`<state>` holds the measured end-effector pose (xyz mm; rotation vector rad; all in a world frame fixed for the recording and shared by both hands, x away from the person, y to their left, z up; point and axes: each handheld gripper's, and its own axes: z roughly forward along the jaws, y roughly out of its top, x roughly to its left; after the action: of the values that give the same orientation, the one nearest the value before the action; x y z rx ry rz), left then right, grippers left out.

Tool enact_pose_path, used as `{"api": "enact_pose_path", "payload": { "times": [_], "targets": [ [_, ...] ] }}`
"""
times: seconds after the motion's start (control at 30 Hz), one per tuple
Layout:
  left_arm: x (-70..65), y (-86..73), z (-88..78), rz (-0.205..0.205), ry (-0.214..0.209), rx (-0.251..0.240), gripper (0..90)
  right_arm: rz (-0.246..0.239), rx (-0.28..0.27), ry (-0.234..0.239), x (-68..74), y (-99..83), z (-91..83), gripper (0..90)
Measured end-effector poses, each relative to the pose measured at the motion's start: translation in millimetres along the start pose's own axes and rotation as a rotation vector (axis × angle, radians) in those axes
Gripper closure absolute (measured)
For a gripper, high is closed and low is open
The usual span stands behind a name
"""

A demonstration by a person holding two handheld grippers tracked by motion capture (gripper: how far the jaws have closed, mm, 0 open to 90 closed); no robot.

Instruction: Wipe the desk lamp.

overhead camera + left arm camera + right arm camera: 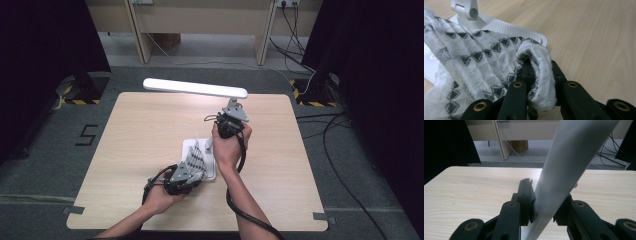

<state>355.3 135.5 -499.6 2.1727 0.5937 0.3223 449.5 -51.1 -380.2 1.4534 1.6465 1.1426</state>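
I have a cloth [486,65] in my left gripper [540,75]. It is white with small dark triangles. A fold of it sits right between the left jaws, and they pinch it tight. The rest of the cloth spreads out ahead of the jaws and off to one side. It lies over the white base [524,33] of a lamp. In the high view I see the cloth [194,162] bunched on the base [211,165], just past my left hand [162,197].

My right gripper [544,202] has the lamp's arm [564,170]. The arm is pale and smooth. It runs up at a slant right between the right jaws, and they press on it from both sides. It looks blurry because it is so close to the camera. In the high view my right hand [227,147] holds that gripper [229,125] up above the base, a bit farther back than the cloth.

The arm joins the base at a small hinge [471,11]. I see it ahead of the left jaws, past the cloth. The long white light bar [195,88] sticks out to the side, far ahead of both jaws, and it is lit.

All of this sits on the desk [130,135]. It is light wood. Bare wood shows under and beside both sets of jaws. Past the desk there is grey floor [210,75] with some black cables [345,170].
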Motion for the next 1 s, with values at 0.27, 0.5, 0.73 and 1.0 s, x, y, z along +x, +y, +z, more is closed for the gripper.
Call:
{"api": "enact_pose_path", "payload": {
  "times": [0.27,0.5,0.73,1.0],
  "targets": [
    [-9.3,-1.8,-0.1,0.021,-0.038,0.015,78.8,-0.001,-0.001,-0.002,0.2,0.0,0.1,72.5],
    [-17.1,-2.6,0.1,0.022,-0.058,0.012,78.8,-0.002,-0.001,-0.001,0.1,-0.1,0.0,72.5],
    [-26.7,-2.2,-0.7,0.053,-0.094,0.019,78.8,-0.005,-0.001,-0.003,0.1,0.1,0.3,72.4],
    [-38.1,3.9,-4.1,0.087,-0.133,0.009,78.7,-0.005,0.003,-0.005,0.6,0.9,0.9,72.3]
  ]
}}
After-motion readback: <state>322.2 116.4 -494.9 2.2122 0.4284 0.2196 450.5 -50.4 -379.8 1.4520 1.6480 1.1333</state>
